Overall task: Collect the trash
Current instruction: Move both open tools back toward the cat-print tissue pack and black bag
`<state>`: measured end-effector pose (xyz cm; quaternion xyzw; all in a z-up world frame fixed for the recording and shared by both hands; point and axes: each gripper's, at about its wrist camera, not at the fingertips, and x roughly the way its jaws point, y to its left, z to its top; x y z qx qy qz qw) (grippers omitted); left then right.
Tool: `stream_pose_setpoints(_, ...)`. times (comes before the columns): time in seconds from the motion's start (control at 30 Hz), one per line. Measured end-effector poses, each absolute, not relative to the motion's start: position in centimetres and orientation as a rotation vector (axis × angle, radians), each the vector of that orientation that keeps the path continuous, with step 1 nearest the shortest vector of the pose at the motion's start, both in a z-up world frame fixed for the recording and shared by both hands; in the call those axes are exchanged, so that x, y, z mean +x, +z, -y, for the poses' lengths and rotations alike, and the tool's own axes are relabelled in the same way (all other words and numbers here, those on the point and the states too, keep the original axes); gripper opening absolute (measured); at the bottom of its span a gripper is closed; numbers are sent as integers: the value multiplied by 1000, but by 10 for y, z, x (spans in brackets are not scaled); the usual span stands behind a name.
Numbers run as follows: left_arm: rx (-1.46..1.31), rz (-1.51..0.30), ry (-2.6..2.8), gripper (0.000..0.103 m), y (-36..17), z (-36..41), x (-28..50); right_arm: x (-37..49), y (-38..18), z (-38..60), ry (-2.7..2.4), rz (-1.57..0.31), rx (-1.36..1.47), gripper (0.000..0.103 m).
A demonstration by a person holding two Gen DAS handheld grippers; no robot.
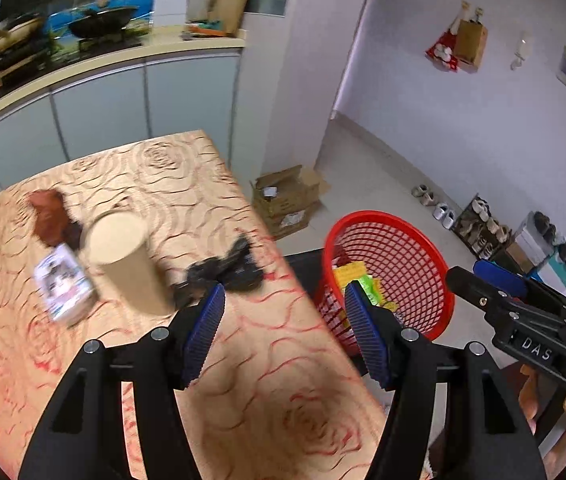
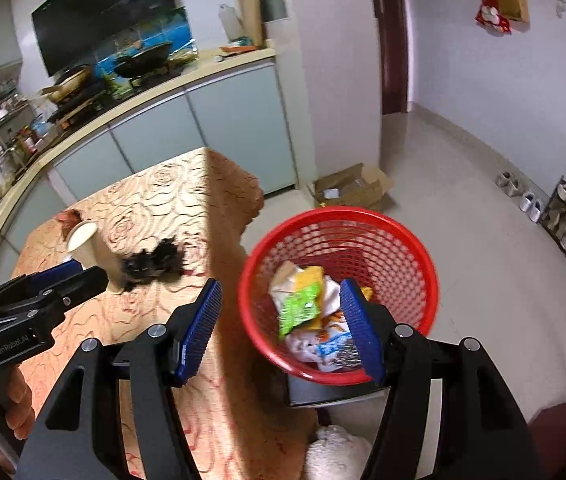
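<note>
A red mesh basket [image 2: 423,264] stands beside the table's right edge, holding several wrappers [image 2: 299,308]; it also shows in the left wrist view as the basket [image 1: 403,248]. On the rose-patterned tablecloth [image 1: 243,360] lie a paper cup [image 1: 127,256], a crumpled black wrapper [image 1: 223,270], a white packet [image 1: 63,284] and a brown scrap [image 1: 49,216]. My left gripper [image 1: 283,300] hangs open over the table's right edge, nothing between its blue pads. My right gripper [image 2: 281,296] is open over the basket's near rim, empty. The cup [image 2: 83,244] and black wrapper [image 2: 155,262] show left of it.
A kitchen counter with a stove and pans [image 1: 99,24] runs behind the table. An open cardboard box [image 1: 287,196] sits on the floor past the basket. Shoes and a rack [image 1: 483,224] line the right wall. A dark stool [image 2: 323,392] stands under the basket.
</note>
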<state>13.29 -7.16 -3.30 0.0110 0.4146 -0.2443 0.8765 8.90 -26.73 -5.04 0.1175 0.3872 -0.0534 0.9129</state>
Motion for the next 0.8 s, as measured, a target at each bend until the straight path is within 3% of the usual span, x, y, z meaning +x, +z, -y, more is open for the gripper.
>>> stream_pose_setpoints(0.8,-69,-931,-65,67,-63,-109,142,113,-60,169,64,-848,162,60)
